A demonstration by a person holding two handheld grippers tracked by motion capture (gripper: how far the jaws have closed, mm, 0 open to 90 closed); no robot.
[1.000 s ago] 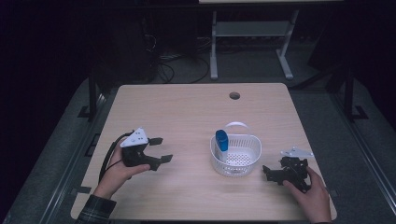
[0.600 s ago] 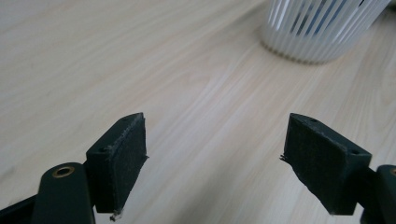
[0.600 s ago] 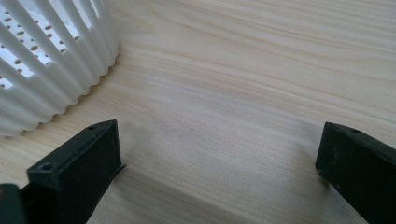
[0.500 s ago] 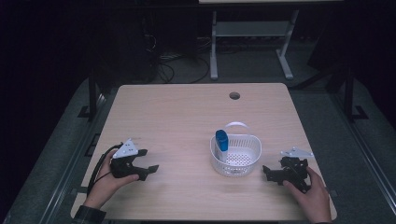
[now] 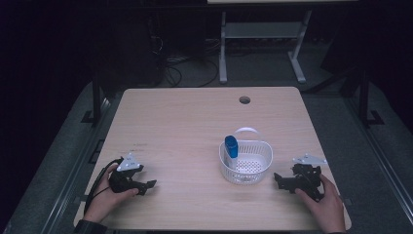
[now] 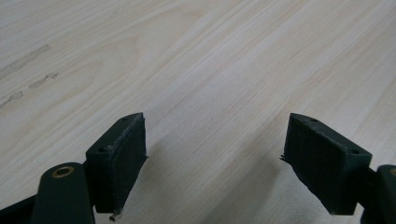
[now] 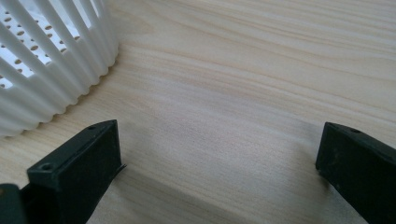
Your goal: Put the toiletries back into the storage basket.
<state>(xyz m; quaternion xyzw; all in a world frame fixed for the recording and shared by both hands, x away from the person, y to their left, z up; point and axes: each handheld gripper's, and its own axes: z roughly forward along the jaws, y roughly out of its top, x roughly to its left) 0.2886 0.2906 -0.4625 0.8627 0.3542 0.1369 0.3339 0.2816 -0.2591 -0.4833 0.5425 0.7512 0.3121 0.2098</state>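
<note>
Hands rest low — your left gripper point(image 5: 148, 185) and right gripper point(image 5: 277, 179) gape empty beside the white slotted plastic basket point(image 5: 246, 168) holding the blue bottle point(image 5: 231, 146) — looks finished.

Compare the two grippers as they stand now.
The left gripper rests near the table's front left corner, far from the basket; the right gripper lies close beside the basket, whose ribbed wall shows in the right gripper view. The left gripper points right, toward the table's middle; the right gripper points left, at the basket. Both are open, hold nothing and sit low on the table.
</note>
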